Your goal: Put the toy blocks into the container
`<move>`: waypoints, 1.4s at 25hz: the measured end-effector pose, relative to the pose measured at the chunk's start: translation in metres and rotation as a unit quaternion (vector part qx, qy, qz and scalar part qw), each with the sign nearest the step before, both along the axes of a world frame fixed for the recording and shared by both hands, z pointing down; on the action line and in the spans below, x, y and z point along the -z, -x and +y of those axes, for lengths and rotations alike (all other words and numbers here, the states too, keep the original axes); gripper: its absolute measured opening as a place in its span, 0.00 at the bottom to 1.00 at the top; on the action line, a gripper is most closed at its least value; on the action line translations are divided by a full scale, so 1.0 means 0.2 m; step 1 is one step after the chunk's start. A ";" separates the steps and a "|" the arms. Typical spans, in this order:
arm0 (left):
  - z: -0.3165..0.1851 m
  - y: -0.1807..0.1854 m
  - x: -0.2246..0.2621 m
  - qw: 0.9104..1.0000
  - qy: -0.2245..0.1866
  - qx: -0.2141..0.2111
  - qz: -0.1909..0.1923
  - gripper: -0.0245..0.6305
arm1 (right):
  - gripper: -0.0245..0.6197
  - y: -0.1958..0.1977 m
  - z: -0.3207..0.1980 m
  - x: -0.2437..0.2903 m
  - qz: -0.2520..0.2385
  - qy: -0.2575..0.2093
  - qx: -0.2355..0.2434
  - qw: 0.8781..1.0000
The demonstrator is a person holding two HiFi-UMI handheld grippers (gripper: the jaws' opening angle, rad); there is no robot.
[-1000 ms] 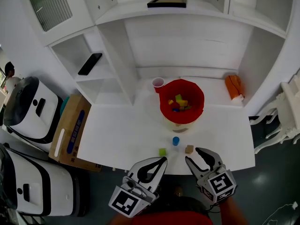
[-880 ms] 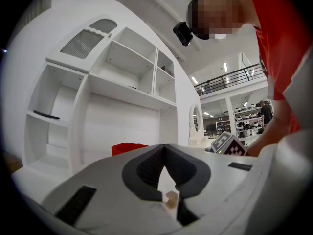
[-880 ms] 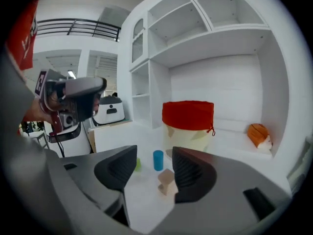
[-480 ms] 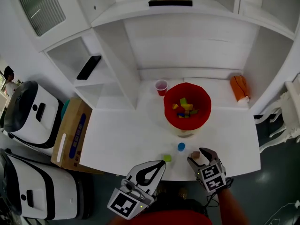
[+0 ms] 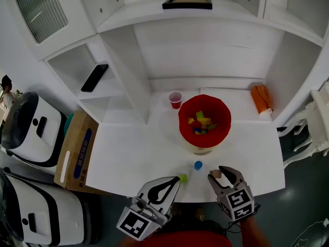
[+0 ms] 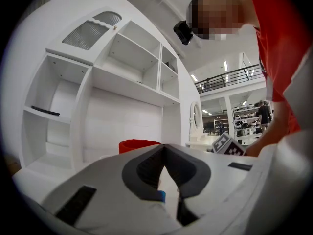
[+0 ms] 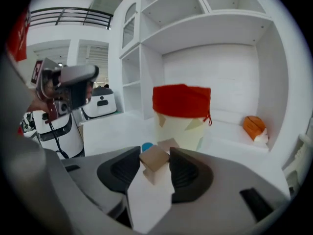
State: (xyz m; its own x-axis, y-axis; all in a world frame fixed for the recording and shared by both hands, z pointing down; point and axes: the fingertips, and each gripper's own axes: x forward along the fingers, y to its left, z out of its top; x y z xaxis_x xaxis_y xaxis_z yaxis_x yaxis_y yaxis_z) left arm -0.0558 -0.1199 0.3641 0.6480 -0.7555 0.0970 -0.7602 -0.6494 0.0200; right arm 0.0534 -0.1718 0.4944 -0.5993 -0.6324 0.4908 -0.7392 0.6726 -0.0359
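A brown block [image 5: 216, 173] [image 7: 155, 159] sits between the jaws of my right gripper [image 5: 220, 172] [image 7: 155, 161] at the table's front edge. The jaws are closing and both pads touch its sides. My left gripper [image 5: 175, 180] [image 6: 165, 154] is shut and empty, beside a green block [image 5: 183, 178]. A blue block [image 5: 198, 164] [image 7: 146, 146] lies between the grippers and the red container [image 5: 183, 118] [image 7: 182, 99], which holds several coloured blocks. In the left gripper view the container [image 6: 137, 145] shows beyond the jaws.
A red cup [image 5: 175, 98] stands left of the container and an orange object [image 5: 260, 98] lies at the back right. White shelves rise behind, with a phone [image 5: 94, 77] on one. A cardboard box [image 5: 76, 148] and white machines [image 5: 28, 133] stand left of the table [image 5: 133, 153].
My right gripper moved forward from open behind the brown block to having the block between its jaws. The left gripper stayed shut near the green block.
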 end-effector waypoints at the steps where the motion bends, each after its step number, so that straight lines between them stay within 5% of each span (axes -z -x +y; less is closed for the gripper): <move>1: -0.01 0.00 0.00 1.000 -0.001 -0.001 0.001 0.06 | 0.35 -0.01 0.00 0.09 -0.010 -0.017 -0.001 1.000; 7: -0.05 0.00 -0.01 1.000 0.001 0.000 0.010 0.06 | 0.35 0.01 -0.16 0.78 -0.116 -0.127 -0.014 0.985; 11: -0.09 0.03 0.00 1.000 -0.001 0.005 0.014 0.06 | 0.35 0.04 -0.34 1.03 -0.137 -0.177 -0.025 0.974; 16: -0.11 0.09 0.01 1.000 0.000 0.016 0.011 0.06 | 0.35 0.11 -0.61 0.99 -0.143 -0.167 -0.045 0.975; 18: -0.11 0.10 0.00 1.000 0.005 0.017 0.008 0.06 | 0.46 0.13 -0.68 0.93 -0.146 -0.143 -0.045 0.978; 21: -0.12 0.13 -0.02 1.000 0.015 0.019 0.003 0.06 | 0.46 0.15 -0.68 0.91 -0.150 -0.138 -0.038 0.978; 27: -0.17 0.11 -0.15 0.999 0.043 -0.002 -0.021 0.06 | 0.13 0.10 -0.47 1.01 -0.158 -0.183 -0.047 0.969; 31: -0.17 0.04 -0.36 0.993 0.057 -0.059 -0.090 0.23 | 0.05 0.08 -0.31 1.02 -0.166 -0.188 -0.045 0.967; 35: -0.13 -0.02 -0.67 0.962 0.096 -0.133 -0.218 0.38 | 0.05 0.04 -0.19 0.98 -0.170 -0.178 -0.051 0.968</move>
